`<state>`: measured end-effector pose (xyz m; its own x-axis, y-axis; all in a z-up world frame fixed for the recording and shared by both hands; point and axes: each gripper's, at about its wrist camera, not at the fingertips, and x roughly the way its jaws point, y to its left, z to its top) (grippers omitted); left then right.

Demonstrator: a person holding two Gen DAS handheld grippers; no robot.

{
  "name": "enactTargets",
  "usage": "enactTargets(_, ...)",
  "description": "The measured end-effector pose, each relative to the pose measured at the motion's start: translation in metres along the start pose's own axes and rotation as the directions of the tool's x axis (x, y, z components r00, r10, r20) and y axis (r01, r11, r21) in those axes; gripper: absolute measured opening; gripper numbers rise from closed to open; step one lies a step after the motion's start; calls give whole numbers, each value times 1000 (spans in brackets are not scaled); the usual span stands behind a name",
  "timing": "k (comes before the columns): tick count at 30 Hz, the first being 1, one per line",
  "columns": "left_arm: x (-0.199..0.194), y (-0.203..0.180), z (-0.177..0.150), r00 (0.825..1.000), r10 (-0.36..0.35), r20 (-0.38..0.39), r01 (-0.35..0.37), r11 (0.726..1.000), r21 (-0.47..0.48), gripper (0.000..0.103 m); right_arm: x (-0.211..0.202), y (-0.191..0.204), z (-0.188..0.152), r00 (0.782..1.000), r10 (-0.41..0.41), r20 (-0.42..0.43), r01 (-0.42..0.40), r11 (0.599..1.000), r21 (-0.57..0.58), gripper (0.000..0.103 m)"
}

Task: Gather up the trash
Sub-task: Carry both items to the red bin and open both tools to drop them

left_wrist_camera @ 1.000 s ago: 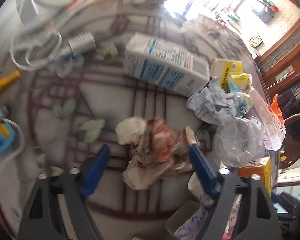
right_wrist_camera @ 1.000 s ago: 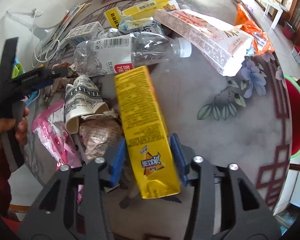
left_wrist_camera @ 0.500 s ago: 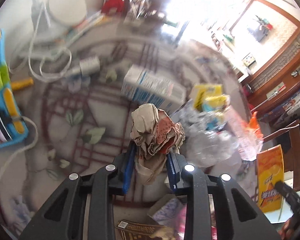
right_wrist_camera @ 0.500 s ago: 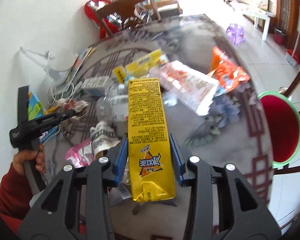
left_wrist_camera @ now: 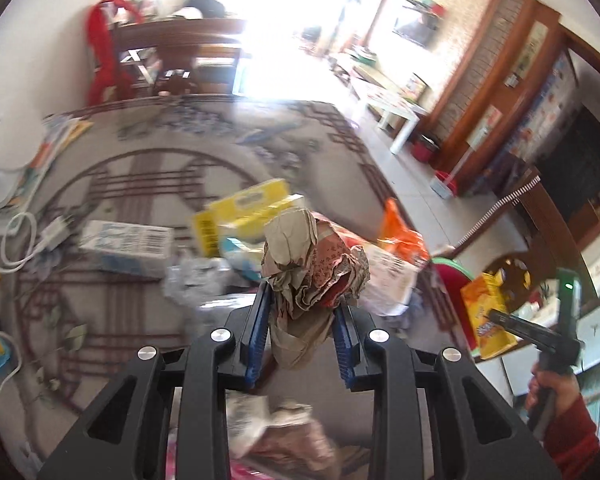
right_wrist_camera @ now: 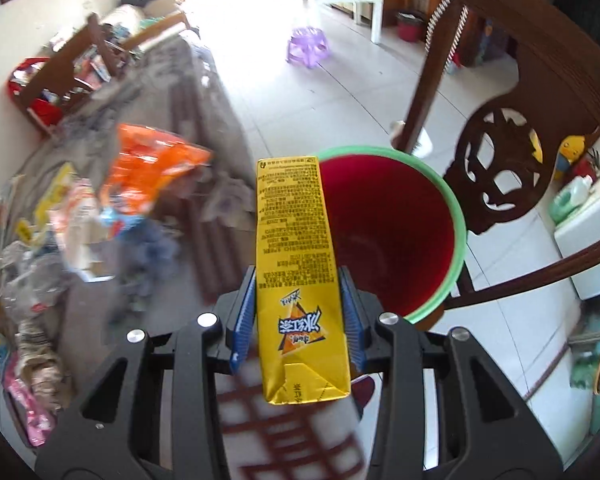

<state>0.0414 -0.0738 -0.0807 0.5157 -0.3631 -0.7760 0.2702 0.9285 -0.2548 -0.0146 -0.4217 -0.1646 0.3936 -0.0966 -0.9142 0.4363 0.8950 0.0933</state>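
Observation:
My left gripper [left_wrist_camera: 300,324] is shut on a crumpled brown paper wrapper [left_wrist_camera: 312,276] and holds it up above the littered table. My right gripper [right_wrist_camera: 298,320] is shut on a yellow drink carton [right_wrist_camera: 296,264], held upright at the table's edge beside the open red bin with a green rim [right_wrist_camera: 456,216]. In the left wrist view the right gripper and its carton [left_wrist_camera: 484,312] show at the far right, past the bin's rim [left_wrist_camera: 452,270].
Trash lies on the patterned table [left_wrist_camera: 140,184]: a white-blue carton [left_wrist_camera: 128,244], a yellow box [left_wrist_camera: 244,208], an orange bag [right_wrist_camera: 152,160], a clear plastic bottle [left_wrist_camera: 196,280], pink wrappers [right_wrist_camera: 28,400]. A dark wooden chair [right_wrist_camera: 500,160] stands beside the bin. Cables [left_wrist_camera: 8,240] lie left.
The left gripper closed on the paper wrapper and lifted it off the table. The right gripper carried the yellow carton up and right, from over the table to the bin.

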Motion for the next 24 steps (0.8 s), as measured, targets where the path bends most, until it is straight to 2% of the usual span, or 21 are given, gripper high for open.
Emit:
enactTargets(5,22,-55,-3,997,-60,-44,62,997,51,27,21,-23,-6,999,-4,-54,4,1000,-2,38)
enactTargets(6,27,-66,-4,996,-72,-55,75,995,62,27,21,-24,-6,998,-6,-56,6,1000,-10,43)
enactTargets(8,38,-87,-6,992,-100,-78,107,991,84,27,21,-26,-8,999,-8,-44,7,1000,-17,53)
enactTargets(11,57,-113,-8,985,-135,-109,149,980,134,27,7,-34,-7,1000,-8,-4,8,1000,-6,53)
enactTargets(14,78,-150,-8,973,-182,-142,207,960,186,27,-17,-50,-9,998,-12,56,10,999,42,64)
enactTargets(20,128,-229,-11,939,-252,-233,310,914,262,27,-59,-75,-17,991,-64,121,52,994,94,65)
enactTargets(24,158,-268,-17,929,-252,-272,333,889,313,29,-72,-90,-23,986,-101,131,84,988,129,65)
